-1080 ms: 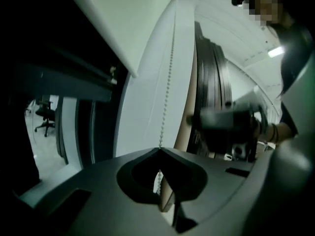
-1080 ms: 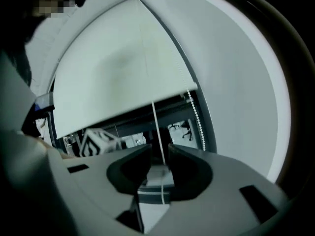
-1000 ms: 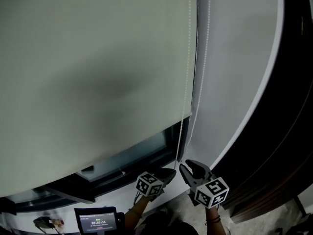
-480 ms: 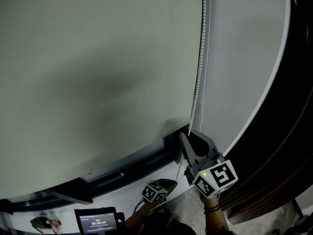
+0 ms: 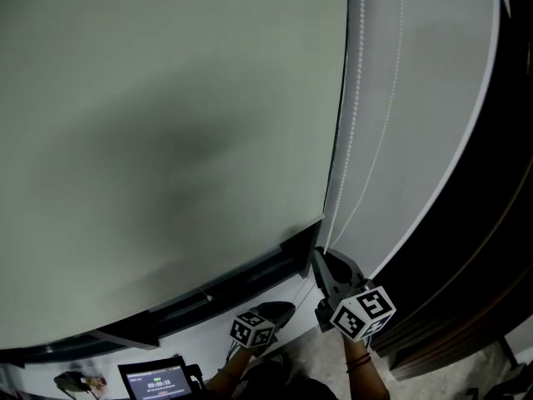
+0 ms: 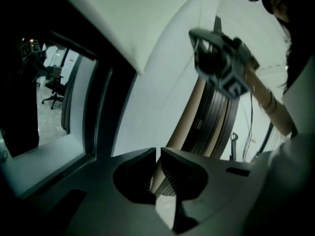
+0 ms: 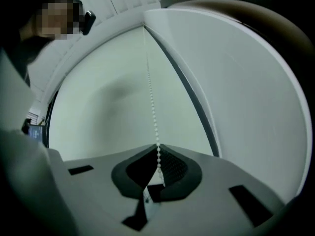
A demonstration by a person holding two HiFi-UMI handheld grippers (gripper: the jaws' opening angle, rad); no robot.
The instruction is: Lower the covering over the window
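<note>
The roller blind [image 5: 166, 123] hangs almost to the window's bottom edge, and the right gripper [image 7: 158, 149] is clamped on the light, limp, likely slippery bead chain [image 5: 348, 132] at its right edge, best pinched between beads, while the left gripper [image 6: 157, 151] sits closed below.

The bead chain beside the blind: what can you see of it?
The bead chain is a thin string of small white beads, plastic by the look. It hangs in two strands along the right edge of the pale roller blind. The right gripper has its jaws shut on one strand low down.
</note>
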